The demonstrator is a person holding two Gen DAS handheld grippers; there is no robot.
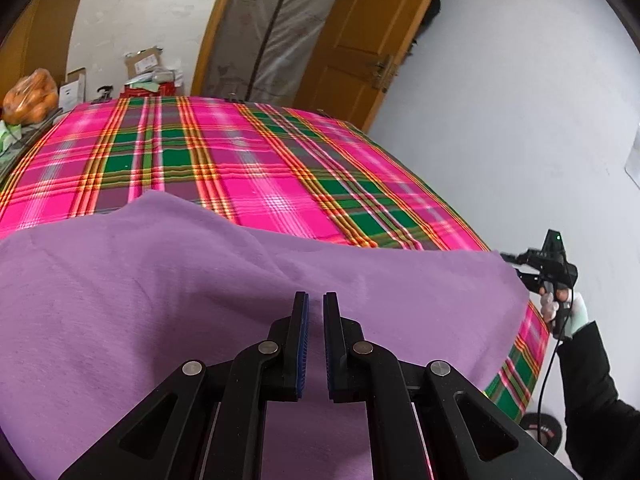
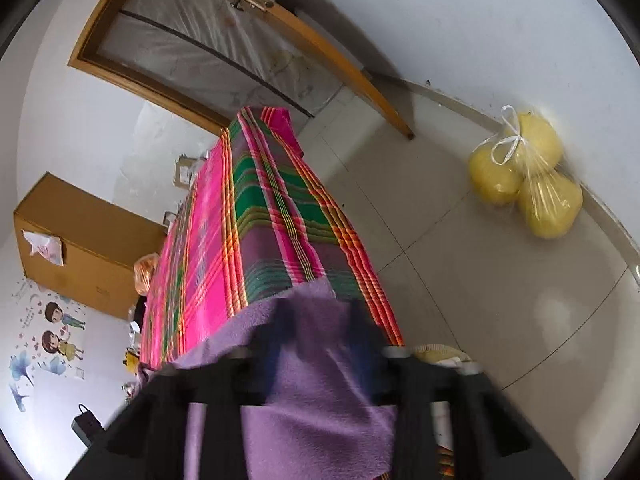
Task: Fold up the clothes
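Note:
A purple garment [image 1: 168, 288] lies spread over the near part of a table covered in pink and green plaid cloth [image 1: 240, 160]. My left gripper [image 1: 316, 304] is over the garment with its jaws nearly closed, and a ridge of purple fabric sits between the blue pads. My right gripper [image 1: 516, 270] is at the garment's right corner by the table edge. In the blurred right wrist view the garment [image 2: 316, 392] runs between its fingers [image 2: 268, 344], which stand apart, and I cannot tell whether they grip it.
The plaid table [image 2: 256, 216] drops off at its right side to a tiled floor [image 2: 480, 280]. A bag of yellow fruit [image 2: 528, 184] lies by the wall. A bag of oranges [image 1: 32, 98] and boxes [image 1: 144, 68] stand beyond the far left edge. A wooden door [image 1: 360, 32] is behind.

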